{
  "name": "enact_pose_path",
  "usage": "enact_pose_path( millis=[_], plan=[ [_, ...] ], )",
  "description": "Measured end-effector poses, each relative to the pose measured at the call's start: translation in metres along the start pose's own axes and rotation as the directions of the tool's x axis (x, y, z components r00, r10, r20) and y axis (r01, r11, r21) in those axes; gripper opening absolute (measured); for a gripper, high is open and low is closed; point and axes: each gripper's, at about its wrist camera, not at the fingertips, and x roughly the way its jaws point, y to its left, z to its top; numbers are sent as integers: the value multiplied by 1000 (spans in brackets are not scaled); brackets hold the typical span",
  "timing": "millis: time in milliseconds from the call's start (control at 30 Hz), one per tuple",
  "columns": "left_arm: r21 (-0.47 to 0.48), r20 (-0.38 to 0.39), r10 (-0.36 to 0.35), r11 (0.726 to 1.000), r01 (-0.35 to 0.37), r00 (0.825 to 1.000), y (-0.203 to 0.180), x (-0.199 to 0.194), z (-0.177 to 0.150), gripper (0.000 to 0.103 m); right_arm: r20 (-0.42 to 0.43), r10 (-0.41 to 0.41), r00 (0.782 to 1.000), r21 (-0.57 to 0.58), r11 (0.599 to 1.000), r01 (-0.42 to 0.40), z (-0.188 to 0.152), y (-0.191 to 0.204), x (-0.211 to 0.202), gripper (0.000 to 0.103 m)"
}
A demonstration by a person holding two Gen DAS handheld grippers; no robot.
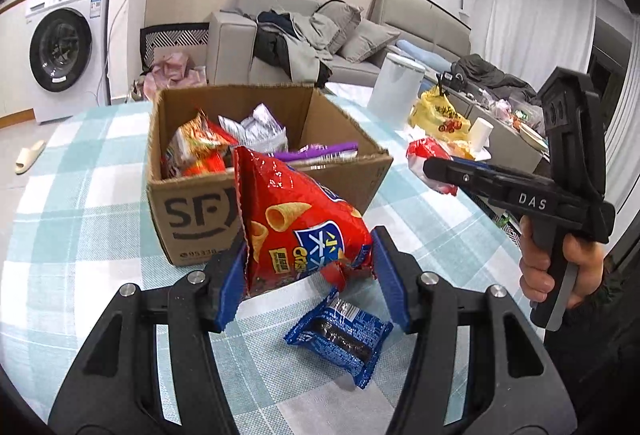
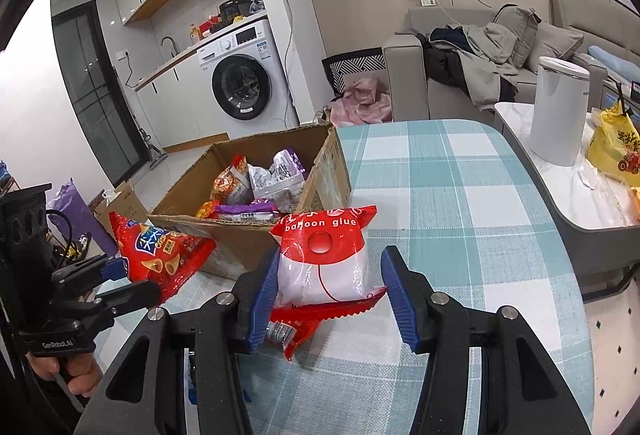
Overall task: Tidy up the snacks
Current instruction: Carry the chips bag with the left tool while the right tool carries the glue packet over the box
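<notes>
My left gripper [image 1: 308, 259] is shut on a red corn-snack bag [image 1: 296, 223] and holds it off the checked tablecloth [image 1: 80, 195], just in front of an open cardboard box [image 1: 192, 211] with several snack packs inside. A small blue packet [image 1: 340, 335] lies on the cloth beneath that bag. My right gripper [image 2: 330, 275] is shut on a red-and-white "balloon glue" bag [image 2: 324, 259], raised near the box [image 2: 240, 239]. Each view shows the other hand: the right gripper [image 1: 434, 167] with its bag [image 1: 424, 153] at right, the left gripper [image 2: 124, 275] with the red bag [image 2: 160, 251] at left.
A white kettle [image 2: 560, 107] and a yellow plastic bag [image 2: 612, 143] stand on a pale side table [image 2: 568, 203] to the right of the cloth. Behind are a grey sofa [image 1: 360, 47] piled with clothes and a washing machine [image 1: 64, 47].
</notes>
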Motion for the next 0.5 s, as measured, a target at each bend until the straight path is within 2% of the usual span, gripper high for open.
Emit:
enact_pose_path(
  millis=[500],
  plan=[
    [-16, 69, 17, 1000, -16, 997, -2, -40, 14, 55, 55, 27, 998, -27, 999, -26, 6, 22, -17, 52]
  ],
)
